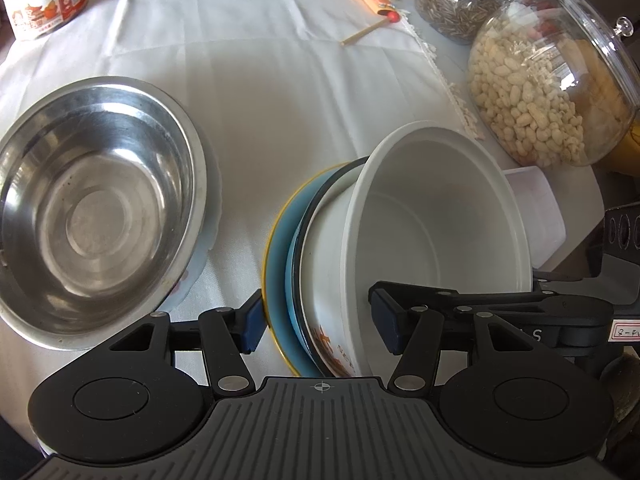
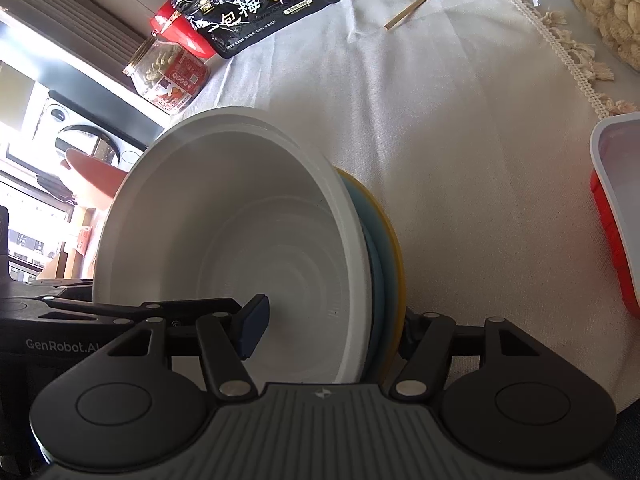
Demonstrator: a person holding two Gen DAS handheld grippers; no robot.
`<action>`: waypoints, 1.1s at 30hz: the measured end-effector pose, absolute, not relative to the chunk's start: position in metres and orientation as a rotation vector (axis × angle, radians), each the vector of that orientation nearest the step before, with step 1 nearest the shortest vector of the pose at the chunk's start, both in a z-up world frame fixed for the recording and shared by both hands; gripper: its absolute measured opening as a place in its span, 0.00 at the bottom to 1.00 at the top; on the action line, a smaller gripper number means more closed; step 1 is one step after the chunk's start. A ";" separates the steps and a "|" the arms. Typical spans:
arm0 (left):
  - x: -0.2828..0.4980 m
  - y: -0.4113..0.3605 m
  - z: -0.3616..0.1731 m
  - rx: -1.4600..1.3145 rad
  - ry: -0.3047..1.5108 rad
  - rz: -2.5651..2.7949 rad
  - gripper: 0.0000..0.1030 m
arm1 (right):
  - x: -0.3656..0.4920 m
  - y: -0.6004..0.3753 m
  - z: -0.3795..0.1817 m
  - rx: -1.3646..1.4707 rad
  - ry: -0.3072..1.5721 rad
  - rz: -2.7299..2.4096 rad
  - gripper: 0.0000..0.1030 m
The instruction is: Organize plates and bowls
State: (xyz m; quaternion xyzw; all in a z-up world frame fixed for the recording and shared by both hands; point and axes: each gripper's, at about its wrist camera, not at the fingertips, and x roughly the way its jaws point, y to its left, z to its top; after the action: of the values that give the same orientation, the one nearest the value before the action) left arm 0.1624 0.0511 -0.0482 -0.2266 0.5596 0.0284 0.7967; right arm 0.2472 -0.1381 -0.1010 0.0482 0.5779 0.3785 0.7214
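Nearest the lens, the left gripper (image 1: 318, 322) stood with its jaws at their widest, straddling the edge of a tilted stack. One blue pad sat just outside the yellow rim and the other inside the top bowl; neither visibly pressed on anything.

Far left on the white tablecloth (image 1: 280, 80) sat a steel bowl (image 1: 96, 208), upright, well apart from the stack. Right of centre came the stack itself, tipped up on edge: a blue plate (image 1: 280, 280) with a yellow rim outermost, then a dark-rimmed printed bowl (image 1: 320, 272), then a white bowl (image 1: 440, 208) nested inside it, its mouth facing the camera. Beyond it lay a clear plastic tub (image 1: 536, 208), and farther right a glass jar of peanuts (image 1: 552, 92).

From its own wrist view, the right gripper (image 2: 330, 328) bracketed the same stack. Its left pad was inside the white bowl, while its right finger was hidden behind the plate, so I could not tell whether it gripped the stack or merely stood around it. At the right edge lay a red-and-white container (image 2: 612, 208).
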 end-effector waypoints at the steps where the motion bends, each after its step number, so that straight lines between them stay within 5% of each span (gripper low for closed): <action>1: 0.163 0.052 -0.049 -0.495 1.203 0.067 0.58 | 0.248 -0.138 -0.102 0.113 1.280 0.837 0.62; 33: 0.164 0.060 -0.059 -0.576 1.211 0.035 0.57 | 0.254 -0.130 -0.105 0.102 1.370 0.781 0.58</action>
State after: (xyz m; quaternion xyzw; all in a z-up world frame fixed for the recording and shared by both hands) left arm 0.1637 0.0600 -0.0587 -0.2668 0.5610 0.0160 0.7835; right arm 0.2541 -0.1301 -0.1052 0.0457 0.6160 0.3511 0.7037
